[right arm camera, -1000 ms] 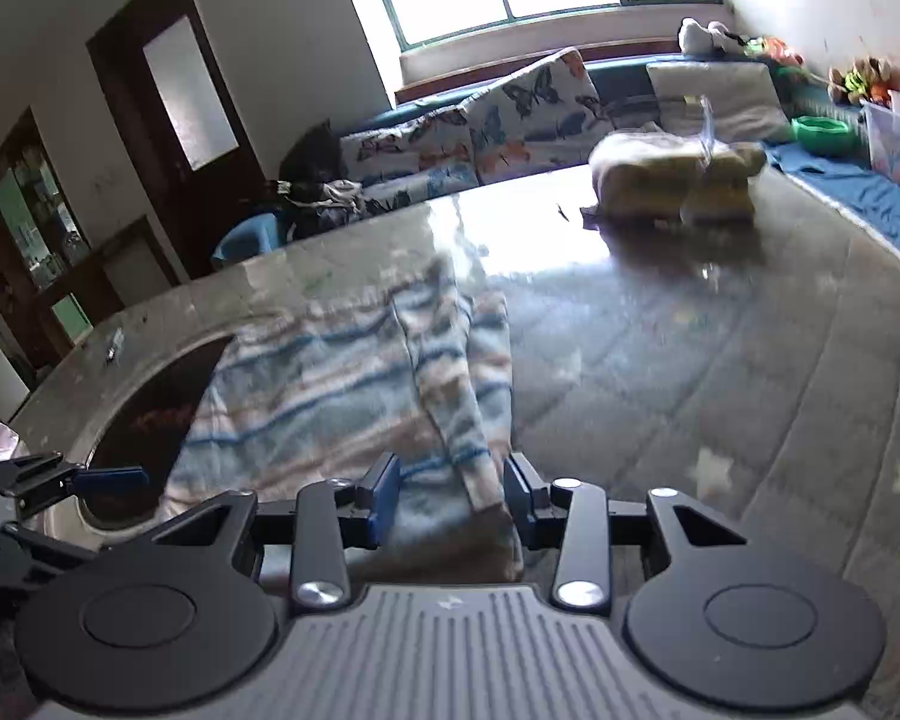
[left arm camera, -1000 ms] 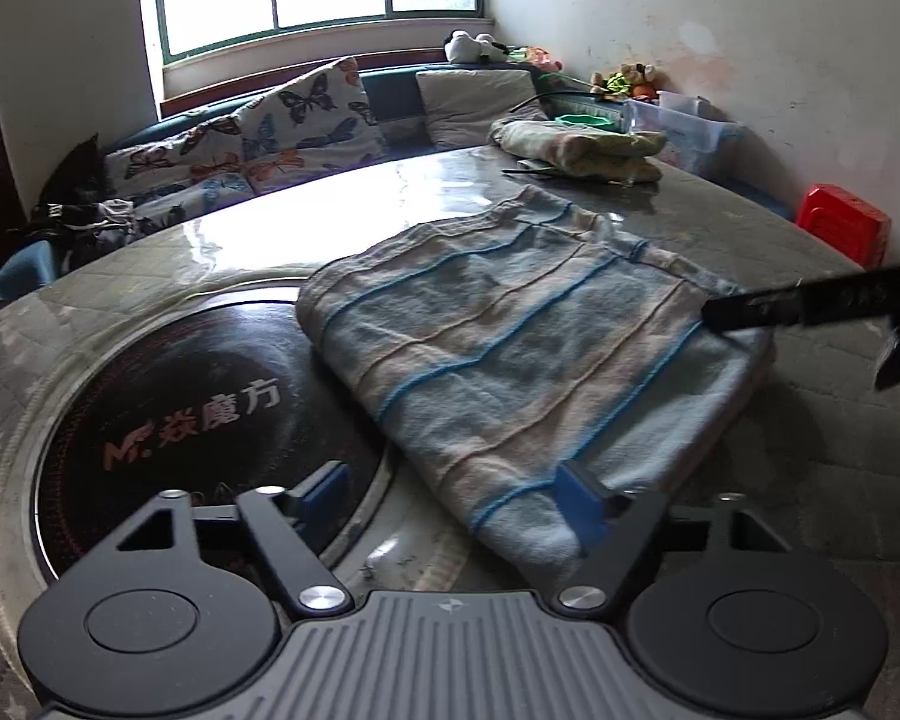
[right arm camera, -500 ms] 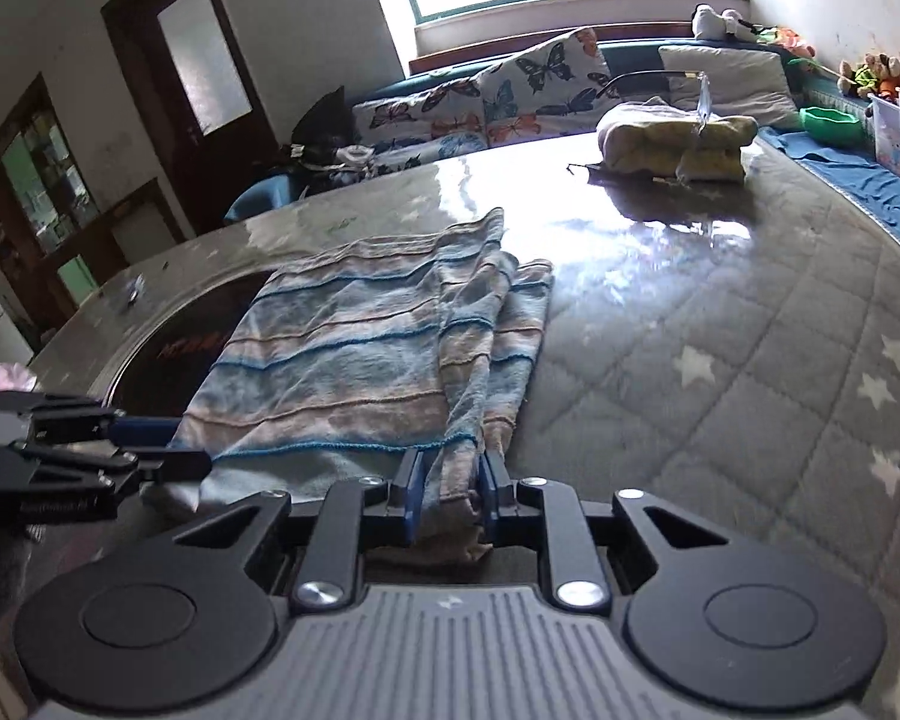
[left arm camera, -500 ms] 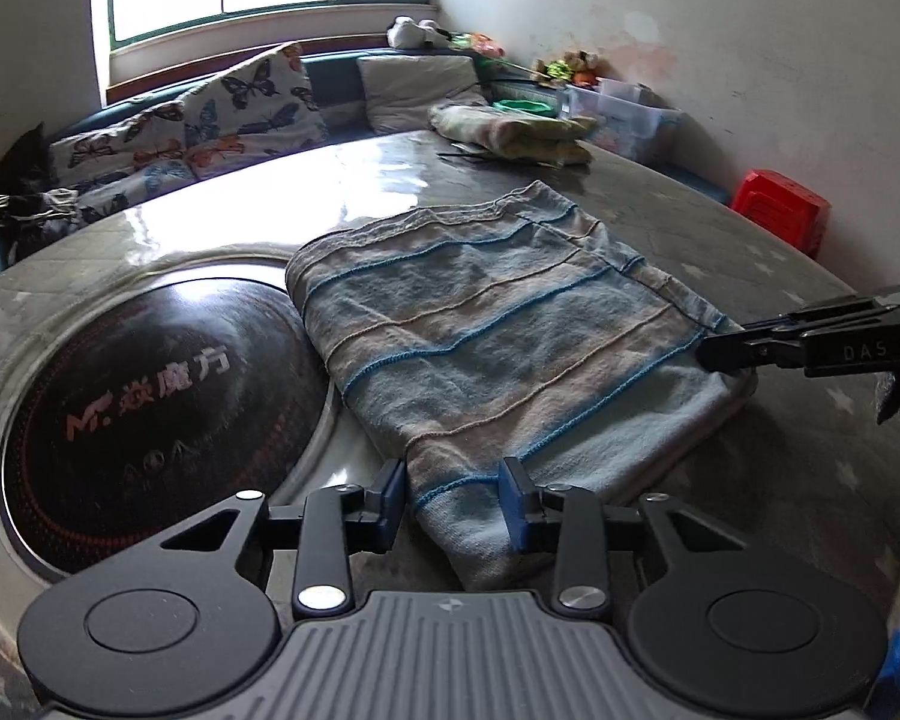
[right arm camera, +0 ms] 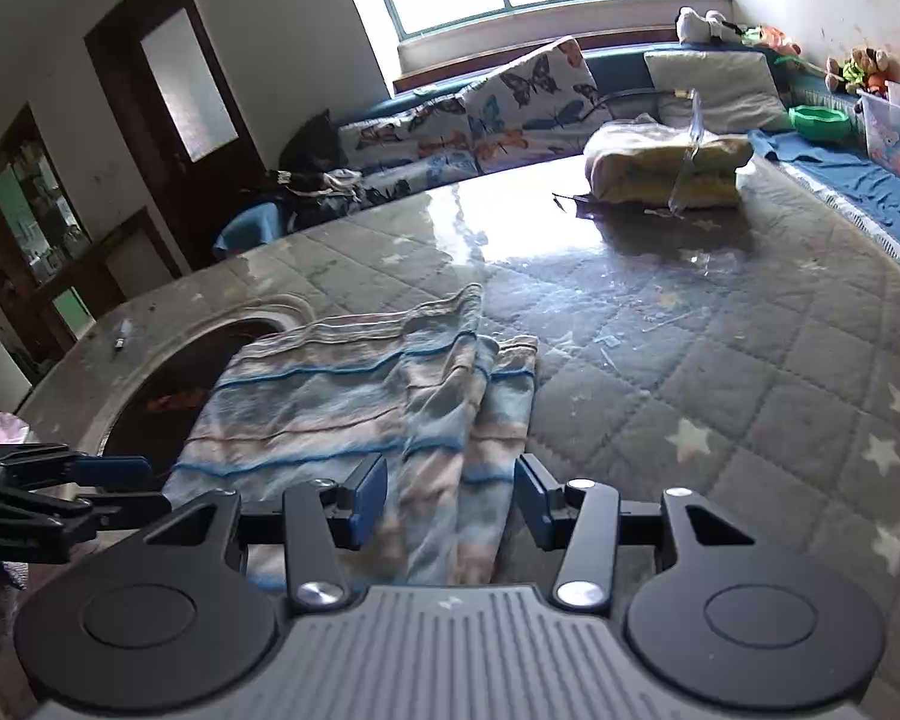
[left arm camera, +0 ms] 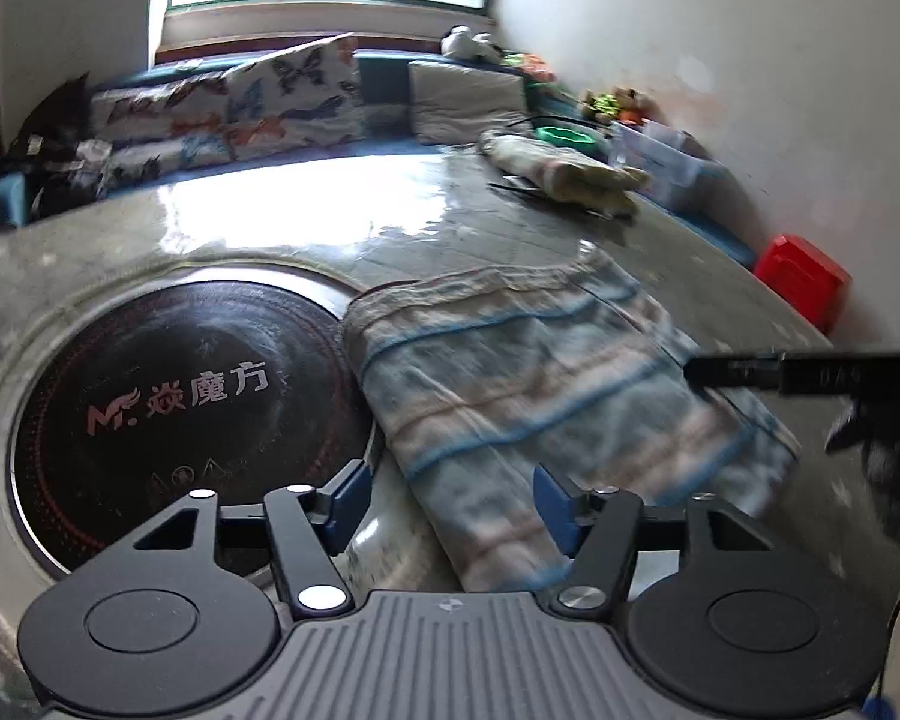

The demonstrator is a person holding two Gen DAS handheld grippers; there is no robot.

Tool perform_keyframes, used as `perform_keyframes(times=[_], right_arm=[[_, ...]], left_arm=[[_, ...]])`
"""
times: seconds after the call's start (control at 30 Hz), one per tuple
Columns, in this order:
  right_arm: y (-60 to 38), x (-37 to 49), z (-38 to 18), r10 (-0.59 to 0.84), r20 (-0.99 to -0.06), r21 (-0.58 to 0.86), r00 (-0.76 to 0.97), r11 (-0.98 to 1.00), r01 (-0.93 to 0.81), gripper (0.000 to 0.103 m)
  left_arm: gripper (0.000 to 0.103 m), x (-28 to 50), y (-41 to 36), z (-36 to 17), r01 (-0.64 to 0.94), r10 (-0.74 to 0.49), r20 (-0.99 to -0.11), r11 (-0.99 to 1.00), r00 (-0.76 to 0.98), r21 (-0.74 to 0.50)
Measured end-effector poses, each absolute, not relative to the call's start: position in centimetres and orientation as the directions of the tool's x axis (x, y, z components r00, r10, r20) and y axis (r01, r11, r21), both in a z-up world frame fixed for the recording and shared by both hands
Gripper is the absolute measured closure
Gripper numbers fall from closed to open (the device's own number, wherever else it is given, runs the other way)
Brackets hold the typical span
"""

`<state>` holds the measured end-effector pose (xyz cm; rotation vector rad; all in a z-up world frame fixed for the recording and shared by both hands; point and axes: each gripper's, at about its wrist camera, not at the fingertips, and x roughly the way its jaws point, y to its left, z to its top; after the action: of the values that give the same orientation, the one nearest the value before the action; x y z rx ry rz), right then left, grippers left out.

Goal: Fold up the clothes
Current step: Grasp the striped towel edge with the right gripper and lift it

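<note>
Striped cloth (right arm camera: 354,414) lies folded on the quilted table (right arm camera: 720,372), long axis running away from both grippers, its near edge between the parted, just-opened jaws of the left gripper (left arm camera: 447,507) and right gripper (right arm camera: 450,501), neither gripping.

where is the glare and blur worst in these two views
Left wrist view: window glare washes out the table behind the towel, and the towel itself is motion-smeared. Right wrist view: sharper overall, with glare on the table before the folded bundle.
</note>
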<state>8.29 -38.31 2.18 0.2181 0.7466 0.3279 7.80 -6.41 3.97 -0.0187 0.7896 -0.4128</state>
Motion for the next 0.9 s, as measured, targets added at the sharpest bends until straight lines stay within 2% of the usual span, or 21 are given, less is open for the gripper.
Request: perform_keyframes(times=[0.23, 0.3, 0.43, 0.47, 0.53, 0.6, 0.67, 0.9], right_arm=[[-37.6, 9.8, 0.6, 0.372, -0.623, 0.332, 0.688, 0.922, -0.198, 0.056], [-37.5, 9.9, 0.4, 0.398, -0.62, 0.352, 0.676, 0.911, -0.214, 0.077], [-37.6, 9.7, 0.3, 0.418, -0.604, 0.382, 0.678, 0.899, -0.214, 0.085], [-37.7, 9.5, 0.5, 0.422, -0.596, 0.392, 0.683, 0.895, -0.211, 0.087], [-37.7, 9.1, 0.8, 0.423, -0.581, 0.4, 0.696, 0.893, -0.209, 0.088], [-37.4, 8.8, 1.2, 0.412, -0.573, 0.387, 0.708, 0.898, -0.21, 0.089], [-37.3, 8.4, 1.8, 0.41, -0.561, 0.384, 0.719, 0.899, -0.212, 0.09], [-37.3, 6.8, 4.8, 0.381, -0.512, 0.33, 0.77, 0.915, -0.234, 0.09]], left_arm=[[0.041, 9.5, -6.6, 3.1, 0.324, -0.371, -0.698, 0.923, 0.613, -0.206], [0.044, 9.7, -6.7, 2.8, 0.326, -0.376, -0.702, 0.921, 0.605, -0.212], [0.055, 9.9, -6.6, 2.4, 0.324, -0.393, -0.702, 0.916, 0.595, -0.238], [0.061, 9.9, -6.6, 2.5, 0.323, -0.394, -0.698, 0.916, 0.598, -0.24], [0.069, 9.9, -6.6, 2.6, 0.32, -0.395, -0.692, 0.915, 0.604, -0.243], [0.082, 9.9, -6.7, 3.0, 0.323, -0.397, -0.688, 0.915, 0.608, -0.242], [0.087, 9.8, -6.7, 3.5, 0.326, -0.4, -0.682, 0.914, 0.613, -0.243], [0.091, 9.5, -7.8, 5.2, 0.357, -0.422, -0.651, 0.903, 0.631, -0.24]])
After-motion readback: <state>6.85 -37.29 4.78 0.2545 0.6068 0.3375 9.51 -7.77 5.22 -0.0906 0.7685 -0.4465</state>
